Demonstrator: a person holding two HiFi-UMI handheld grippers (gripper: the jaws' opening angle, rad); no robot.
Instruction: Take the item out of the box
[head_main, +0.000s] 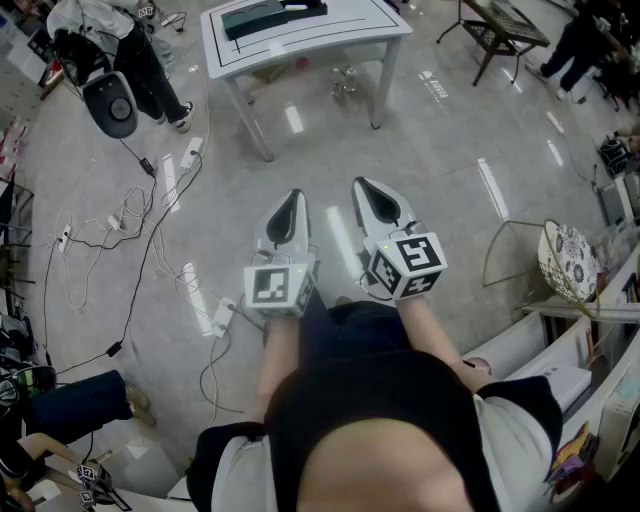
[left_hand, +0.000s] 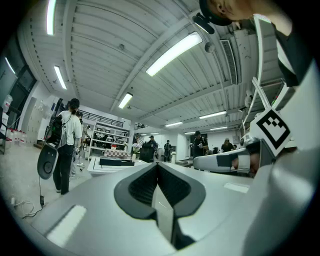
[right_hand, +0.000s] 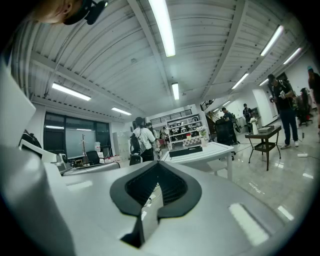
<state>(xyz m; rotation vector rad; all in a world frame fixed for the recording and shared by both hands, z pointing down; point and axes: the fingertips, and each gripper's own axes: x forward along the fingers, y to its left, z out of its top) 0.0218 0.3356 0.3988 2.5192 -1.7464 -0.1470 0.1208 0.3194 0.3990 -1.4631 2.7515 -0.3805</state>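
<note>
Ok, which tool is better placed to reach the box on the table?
Left, marginally. The left tool lines up with the dark box on the white table; the right tool sits off to its side. Both are shut, empty and far away.

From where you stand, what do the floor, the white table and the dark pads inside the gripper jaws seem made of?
Floor: probably polished concrete or resin; it is grey, shows no seams and mirrors the ceiling lights in bright streaks.
White table: likely painted metal or laminate; it has a smooth, even white top and slim legs.
Pads of the left gripper: apparently rubber; they are black, matt and finely ribbed.
</note>
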